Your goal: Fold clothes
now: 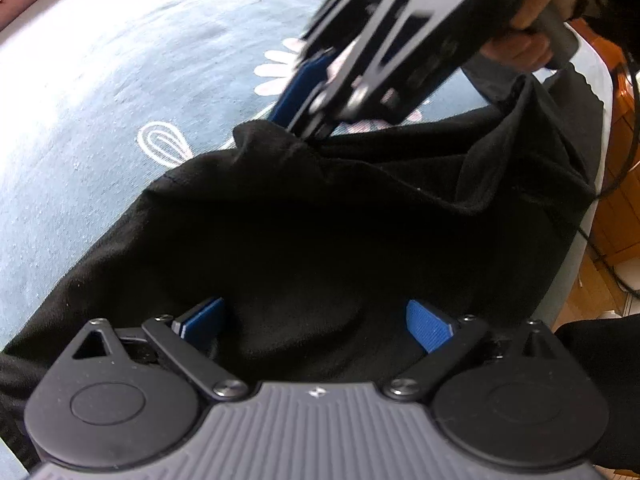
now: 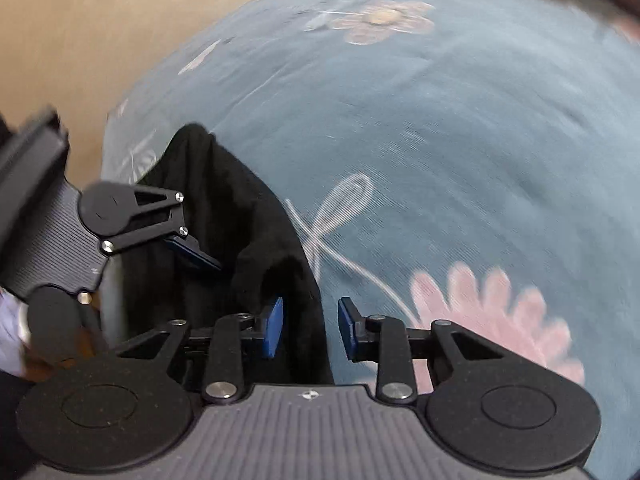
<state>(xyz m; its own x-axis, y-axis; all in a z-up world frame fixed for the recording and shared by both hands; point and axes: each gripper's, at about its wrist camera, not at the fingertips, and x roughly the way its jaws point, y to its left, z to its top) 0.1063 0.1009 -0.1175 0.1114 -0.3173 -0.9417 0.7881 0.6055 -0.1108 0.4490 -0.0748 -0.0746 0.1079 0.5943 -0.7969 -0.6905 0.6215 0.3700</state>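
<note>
Left claw (image 1: 316,320) sits nearest the lens, blue pads (image 1: 428,326) spread wide w/ nothing pinched, hovering right over the black garment (image 1: 320,220). Garment lies rumpled on a blue floral bedsheet (image 1: 100,100), one edge bunched up and lifted. Right claw (image 2: 310,326) comes in from the far side, held by a hand (image 1: 532,20); its pads (image 2: 273,328) are apart, the garment's edge running between them, not clamped. From the right wrist view the cloth trails off toward the sheet's border; wood floor (image 1: 616,220) beyond.
</note>
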